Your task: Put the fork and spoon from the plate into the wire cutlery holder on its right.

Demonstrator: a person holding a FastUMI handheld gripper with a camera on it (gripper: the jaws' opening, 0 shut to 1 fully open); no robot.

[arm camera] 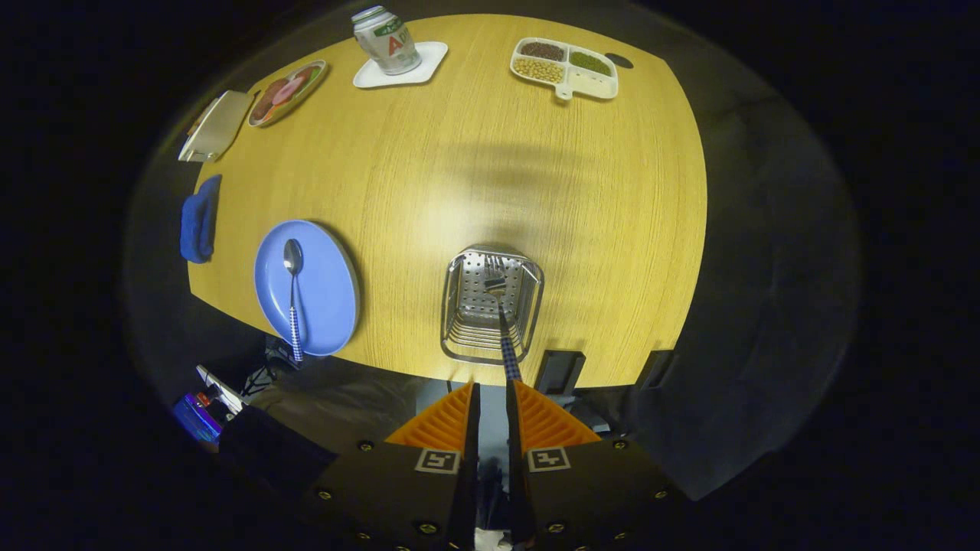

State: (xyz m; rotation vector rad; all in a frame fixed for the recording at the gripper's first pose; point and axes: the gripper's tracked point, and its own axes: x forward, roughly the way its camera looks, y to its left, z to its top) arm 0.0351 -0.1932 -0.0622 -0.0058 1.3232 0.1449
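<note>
The gripper [492, 394] hung high over the near edge of the round, pale wooden bench [475, 168], its two fingers [448, 421] parted by a narrow gap. A steel fork with a blue-and-white checked handle [505, 344] stood just ahead of them, the end of its handle lying against the inner face of the right finger; whether the left finger also pressed on it could not be told. The fork's tines reached down inside the wire cutlery holder with a perforated metal back [491, 304], which stood on the bench directly beyond the fingers.

To the left of the holder, and well apart from it, lay the round light-blue plate [325, 295]. On it rested the steel spoon with a matching checked handle [292, 295], its bowl pointing away and the end of its handle overhanging the plate's near rim. A folded blue cloth [199, 220] lay at the bench's edge left of the plate.

At the far side stood a tin can [385, 40] on a white square coaster [429, 65], a small patterned dish [287, 92] beside a pale flat box [217, 125], and a white divided tray of beans and seeds [566, 69].
</note>
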